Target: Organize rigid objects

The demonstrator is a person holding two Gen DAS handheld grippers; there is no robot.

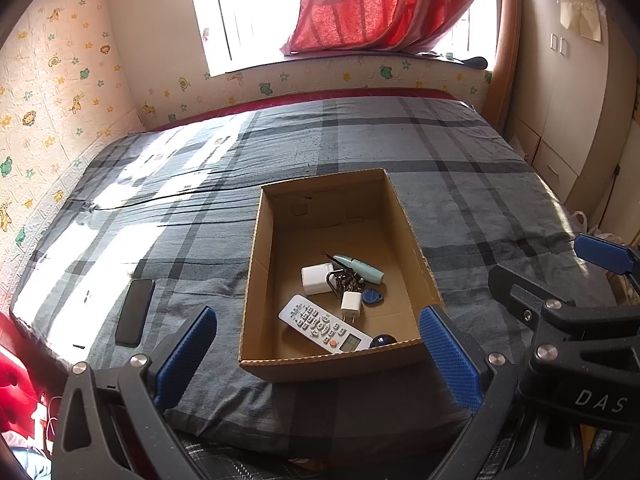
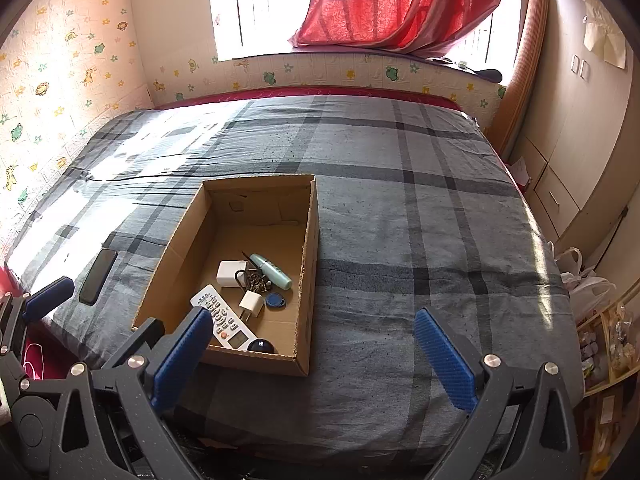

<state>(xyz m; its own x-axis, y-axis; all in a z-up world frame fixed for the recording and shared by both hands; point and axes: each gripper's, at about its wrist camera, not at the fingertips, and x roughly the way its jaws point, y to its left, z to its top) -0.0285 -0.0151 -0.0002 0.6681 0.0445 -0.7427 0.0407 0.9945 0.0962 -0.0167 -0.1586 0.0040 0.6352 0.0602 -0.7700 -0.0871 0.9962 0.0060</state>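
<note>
1. The left hand-held gripper (image 1: 316, 356) hovers with its jaws spread wide and nothing between them, low over the near edge of the bed (image 1: 360, 136).
2. The right hand-held gripper (image 2: 312, 356) is likewise wide open and empty, to the right of the left one.
3. Just ahead of the left gripper sits the cardboard box (image 1: 256, 240), already holding a remote control (image 1: 324, 324), two white chargers (image 1: 318, 278), keys (image 1: 348, 280), a blue key fob (image 1: 373, 295) and a teal pen-like device (image 1: 358, 268).
4. The black phone (image 1: 135, 312) lies flat on the bed outside the box, ahead and to the left of the left gripper's left finger.
5. Its long axis runs roughly away from the gripper, tilted slightly right.
6. The left gripper is clearly nearer; I judge the phone the remaining item to box.
</note>
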